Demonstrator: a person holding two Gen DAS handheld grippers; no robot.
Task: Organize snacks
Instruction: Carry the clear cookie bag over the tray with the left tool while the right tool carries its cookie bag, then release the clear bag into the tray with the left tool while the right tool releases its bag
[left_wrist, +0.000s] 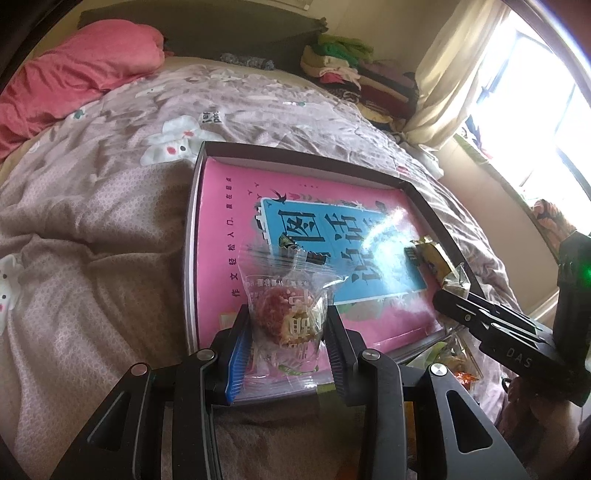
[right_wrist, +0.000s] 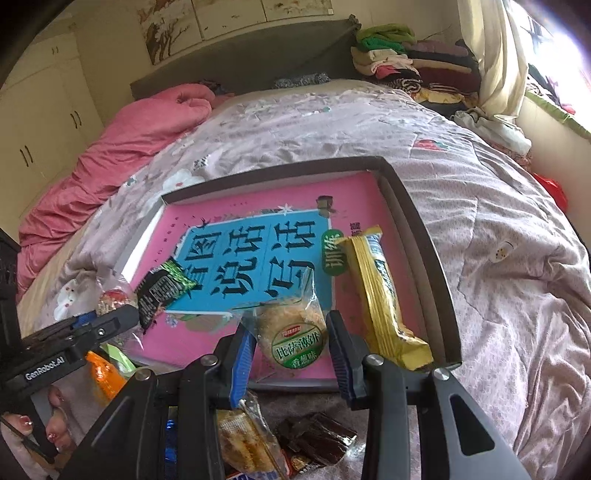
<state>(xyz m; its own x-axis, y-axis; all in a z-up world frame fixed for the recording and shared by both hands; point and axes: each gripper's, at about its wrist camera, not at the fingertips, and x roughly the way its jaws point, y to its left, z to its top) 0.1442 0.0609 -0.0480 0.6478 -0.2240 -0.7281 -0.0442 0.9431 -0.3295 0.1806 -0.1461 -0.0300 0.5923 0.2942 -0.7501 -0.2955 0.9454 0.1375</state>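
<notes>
A dark-rimmed box tray (left_wrist: 306, 157) with a pink and blue liner lies on the bed; it also shows in the right wrist view (right_wrist: 421, 221). My left gripper (left_wrist: 288, 325) is shut on a clear packet with a reddish round cake (left_wrist: 284, 314), held over the tray's near left edge. My right gripper (right_wrist: 291, 339) is shut on a clear packet with a green-labelled pastry (right_wrist: 295, 332), over the tray's near edge. A yellow wafer pack (right_wrist: 384, 295) lies along the tray's right side. A black and green packet (right_wrist: 162, 291) lies at the tray's left.
Loose snacks lie on the quilt in front of the tray: a brown chocolate pack (right_wrist: 317, 439), a clear biscuit pack (right_wrist: 243, 439) and an orange packet (right_wrist: 103, 373). A pink blanket (left_wrist: 74, 77) and folded clothes (left_wrist: 351, 74) lie at the bed's head.
</notes>
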